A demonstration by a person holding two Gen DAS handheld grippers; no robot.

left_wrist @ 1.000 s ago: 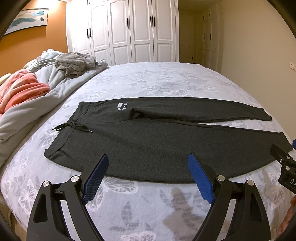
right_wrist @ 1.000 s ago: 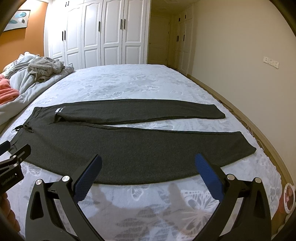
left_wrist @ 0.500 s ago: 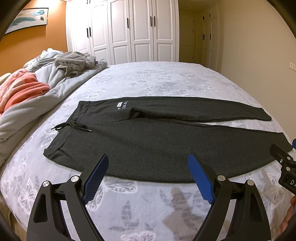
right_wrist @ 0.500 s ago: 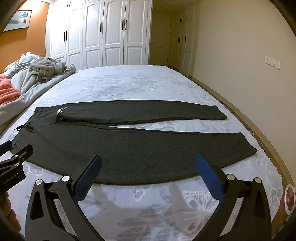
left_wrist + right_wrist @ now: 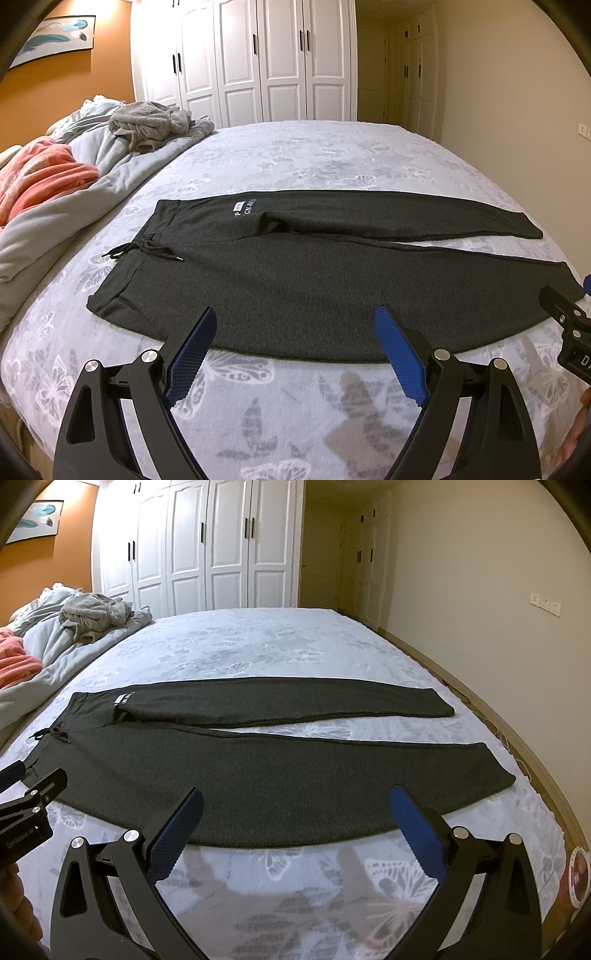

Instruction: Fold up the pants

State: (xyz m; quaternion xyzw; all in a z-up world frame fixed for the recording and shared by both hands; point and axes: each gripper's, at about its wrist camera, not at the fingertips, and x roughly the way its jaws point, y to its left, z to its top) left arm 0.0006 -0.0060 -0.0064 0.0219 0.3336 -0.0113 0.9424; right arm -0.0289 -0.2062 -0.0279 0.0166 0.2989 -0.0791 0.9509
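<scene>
Dark grey pants lie flat on the bed, waistband and drawstring at the left, both legs stretched to the right, the far leg slightly apart from the near one. They also show in the right wrist view. My left gripper is open and empty, hovering over the near edge of the pants by the waist end. My right gripper is open and empty over the near edge of the near leg. Each gripper's body shows at the edge of the other's view.
The bed has a grey butterfly-print cover. Bunched grey bedding, a grey garment and a pink blanket lie at the left. White wardrobes stand behind. The bed's right edge drops to the floor.
Both views have shifted only slightly; the grippers stay open above the near edge of the pants. The pants have not moved.
</scene>
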